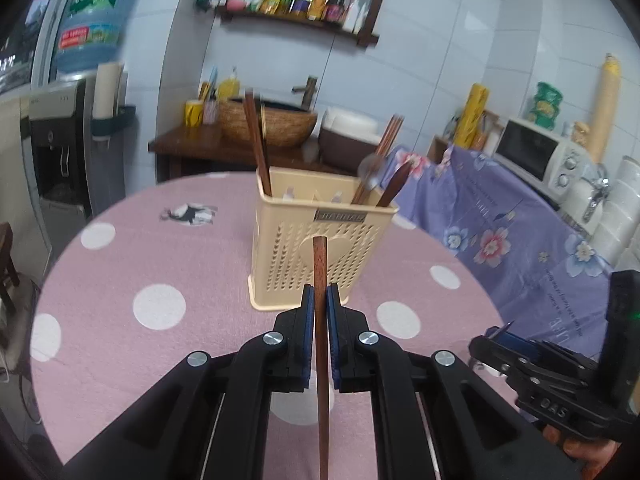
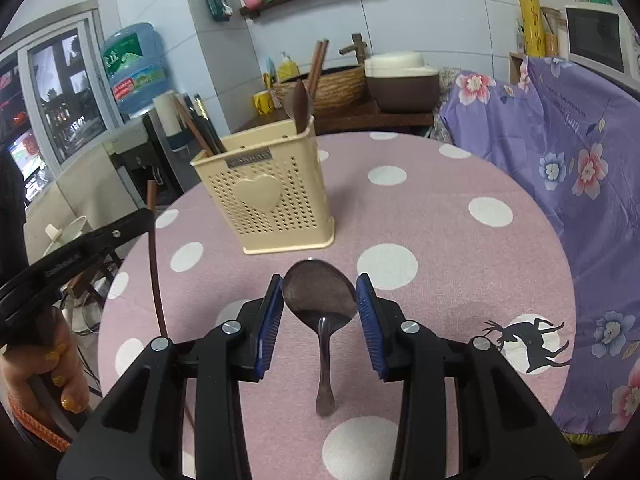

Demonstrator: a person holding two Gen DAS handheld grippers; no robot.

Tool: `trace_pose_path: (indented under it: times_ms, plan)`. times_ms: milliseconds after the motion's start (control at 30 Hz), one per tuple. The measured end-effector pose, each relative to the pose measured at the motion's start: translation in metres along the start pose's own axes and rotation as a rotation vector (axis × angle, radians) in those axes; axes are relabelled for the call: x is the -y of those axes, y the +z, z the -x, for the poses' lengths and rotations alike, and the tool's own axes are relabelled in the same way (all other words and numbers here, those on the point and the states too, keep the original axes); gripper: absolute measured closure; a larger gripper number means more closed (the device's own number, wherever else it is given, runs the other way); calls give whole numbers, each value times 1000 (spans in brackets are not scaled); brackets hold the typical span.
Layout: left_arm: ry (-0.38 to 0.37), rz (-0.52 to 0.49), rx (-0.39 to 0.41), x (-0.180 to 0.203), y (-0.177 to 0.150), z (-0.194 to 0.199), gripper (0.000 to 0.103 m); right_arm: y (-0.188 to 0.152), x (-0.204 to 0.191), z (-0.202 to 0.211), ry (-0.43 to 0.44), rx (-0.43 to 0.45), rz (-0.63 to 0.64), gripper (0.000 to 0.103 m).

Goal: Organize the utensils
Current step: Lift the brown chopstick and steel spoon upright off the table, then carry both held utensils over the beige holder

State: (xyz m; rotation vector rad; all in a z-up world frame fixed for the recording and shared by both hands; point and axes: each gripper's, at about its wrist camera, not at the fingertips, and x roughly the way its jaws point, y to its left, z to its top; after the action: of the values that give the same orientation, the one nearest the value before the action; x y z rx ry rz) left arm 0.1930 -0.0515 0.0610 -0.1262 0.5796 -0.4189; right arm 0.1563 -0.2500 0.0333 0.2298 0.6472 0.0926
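A cream perforated utensil holder (image 1: 316,248) stands on the pink polka-dot table (image 1: 160,264), with brown chopsticks and a spoon inside. My left gripper (image 1: 320,300) is shut on a brown wooden chopstick (image 1: 320,320), held upright just in front of the holder. In the right wrist view the holder (image 2: 268,196) is ahead, and my right gripper (image 2: 319,296) is open around the bowl of a metal spoon (image 2: 320,296) lying on the table (image 2: 440,240). The left gripper and chopstick (image 2: 154,264) show at that view's left.
A purple floral cloth (image 1: 500,232) covers furniture at the table's right. Behind are a wooden counter with a basket (image 1: 268,124), a microwave (image 1: 536,152) and a water dispenser (image 1: 60,152).
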Motion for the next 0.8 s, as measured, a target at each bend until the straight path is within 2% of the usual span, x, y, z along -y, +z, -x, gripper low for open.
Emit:
trace_pose_path:
  times_ms: [167,567,800]
  plan:
    - [-29,-24,54,5,0,31,95,0,-11,15,24,28,22,65]
    - [-56,-19,74,4,2,42,96,-1,-17,17,45,35,36,65]
    - [-63,-47,121,9,31,44,96,22,-30,12,69,71,90,65]
